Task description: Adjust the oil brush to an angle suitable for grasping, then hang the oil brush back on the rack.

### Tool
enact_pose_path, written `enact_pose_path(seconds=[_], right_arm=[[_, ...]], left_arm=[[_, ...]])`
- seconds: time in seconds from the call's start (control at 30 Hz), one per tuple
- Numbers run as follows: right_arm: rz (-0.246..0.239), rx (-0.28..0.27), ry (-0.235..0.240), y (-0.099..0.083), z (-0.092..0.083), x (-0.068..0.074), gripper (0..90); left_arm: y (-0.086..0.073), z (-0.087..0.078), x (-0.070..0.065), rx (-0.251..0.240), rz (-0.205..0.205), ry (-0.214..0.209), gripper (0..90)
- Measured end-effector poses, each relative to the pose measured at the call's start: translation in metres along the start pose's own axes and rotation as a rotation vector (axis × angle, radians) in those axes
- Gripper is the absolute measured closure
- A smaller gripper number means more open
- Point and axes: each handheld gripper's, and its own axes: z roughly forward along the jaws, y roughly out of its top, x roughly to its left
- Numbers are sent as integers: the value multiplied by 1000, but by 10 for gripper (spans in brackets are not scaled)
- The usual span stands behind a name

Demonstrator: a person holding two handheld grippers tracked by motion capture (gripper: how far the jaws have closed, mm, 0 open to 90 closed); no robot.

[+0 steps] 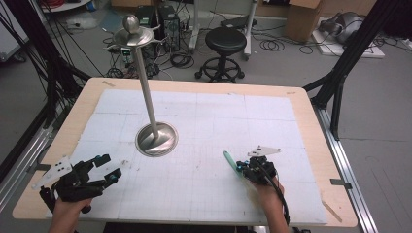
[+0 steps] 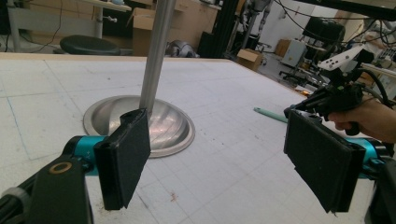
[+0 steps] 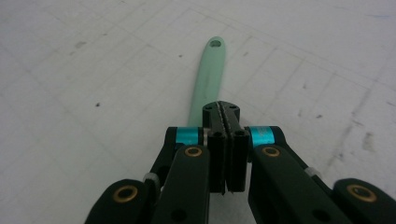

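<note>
Your right gripper (image 3: 226,112) is clamped on the green handle (image 3: 205,79), right of the metal stand (image 1: 156,138); left gripper (image 2: 219,154) gapes wide, empty.

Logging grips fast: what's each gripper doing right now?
Left gripper: open, holding nothing.
Right gripper: closed on the green handle.

Even, bright overhead light; soft glare on the metal stand base (image 1: 156,139), faint shadows beside it, all views slightly soft
</note>
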Motion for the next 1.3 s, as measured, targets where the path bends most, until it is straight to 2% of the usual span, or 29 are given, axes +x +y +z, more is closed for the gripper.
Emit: enact_pose_path(seconds=[0.1,0.17,0.23,0.33,0.37,0.5,0.57,0.77,0.93,1.03,1.17,1.3], right_arm=[[-4,-18,20,0,-3,0,898],[18,-84,21,0,-12,-2,881],[49,-166,13,-2,-26,-3,784],[76,-271,-32,-5,-48,-3,560],[68,-308,-54,-6,-54,-1,473],[64,-374,-136,-12,-73,7,237],[74,-379,-152,-16,-79,10,204],[42,-360,-162,-22,-87,17,166],[18,-340,-136,-23,-88,23,167],[40,-318,-128,-24,-84,23,168],[54,-295,-127,-26,-81,22,269],[85,-234,-126,-29,-73,19,328]], left_arm=[[0,0,0,-3,0,0,231],[0,-1,0,-6,-3,2,231],[0,-1,1,-8,-3,2,231],[0,-1,1,-12,-5,3,231],[1,-2,1,-13,-6,4,231],[1,-2,1,-14,-8,7,231],[1,-2,1,-13,-6,6,231],[0,-1,1,-7,-2,6,231],[1,0,1,-8,-6,4,231],[1,0,1,-6,-5,-2,231],[0,0,0,-9,-10,-6,231],[1,0,1,-11,-13,1,231]])
